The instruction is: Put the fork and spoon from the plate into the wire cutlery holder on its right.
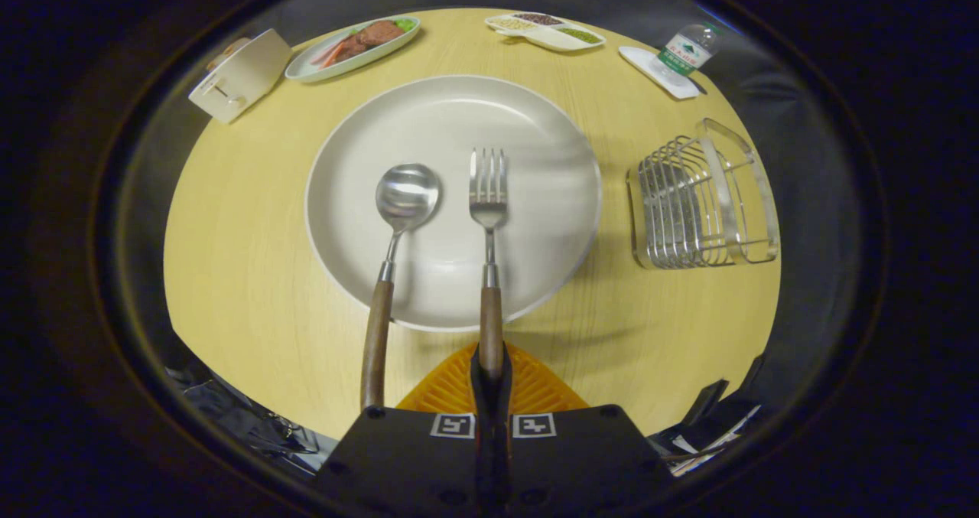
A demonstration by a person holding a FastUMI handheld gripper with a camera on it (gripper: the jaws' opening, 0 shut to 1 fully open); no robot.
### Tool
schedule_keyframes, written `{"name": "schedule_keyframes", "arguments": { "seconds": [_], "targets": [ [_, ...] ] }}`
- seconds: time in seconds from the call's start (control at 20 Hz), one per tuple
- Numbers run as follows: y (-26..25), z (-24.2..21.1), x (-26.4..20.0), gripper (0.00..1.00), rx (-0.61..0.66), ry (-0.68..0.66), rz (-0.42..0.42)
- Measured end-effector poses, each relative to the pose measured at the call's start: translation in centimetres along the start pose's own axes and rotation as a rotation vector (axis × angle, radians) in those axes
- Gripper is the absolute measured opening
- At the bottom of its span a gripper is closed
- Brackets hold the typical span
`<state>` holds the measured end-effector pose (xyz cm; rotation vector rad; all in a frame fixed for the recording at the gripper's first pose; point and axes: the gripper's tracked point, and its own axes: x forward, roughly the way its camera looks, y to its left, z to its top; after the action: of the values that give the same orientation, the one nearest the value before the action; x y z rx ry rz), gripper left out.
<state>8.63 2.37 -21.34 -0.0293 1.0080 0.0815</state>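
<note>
Tongs [490, 373]: fingers closed together on the end of the fork's wooden handle, both pressing it.

Fork [488, 197]: metal head, wood grip; tines lying on the plate, handle overhanging the near rim into the tongs. Judged stiff, light, head-heavy; held this far back it may droop or swivel, so a firm pinch is wanted.

Spoon [405, 197]: same make, just beside the fork, bowl on the plate, handle running off the rim over the bench [245, 273]. Best taken on the wood, which is less slippery than the polished metal.

Plate [535, 143]: pale, round, shallow.

Wire cutlery holder [700, 200]: beyond the plate's right side, apart from it, nothing seen inside. Light; might shift if knocked.
</note>
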Motion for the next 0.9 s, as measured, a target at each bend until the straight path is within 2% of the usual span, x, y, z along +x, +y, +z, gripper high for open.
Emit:
{"name": "schedule_keyframes", "arguments": {
  "seconds": [0.3, 0.55, 0.9],
  "targets": [
    [-1.3, -0.1, -3.6, 0.04, 0.035, 0.015, -0.036],
    [-3.1, 0.0, -8.1, 0.04, 0.116, 0.047, -0.044],
    [-9.7, 0.7, -11.5, 0.04, 0.286, 0.111, -0.053]
  ]
}}
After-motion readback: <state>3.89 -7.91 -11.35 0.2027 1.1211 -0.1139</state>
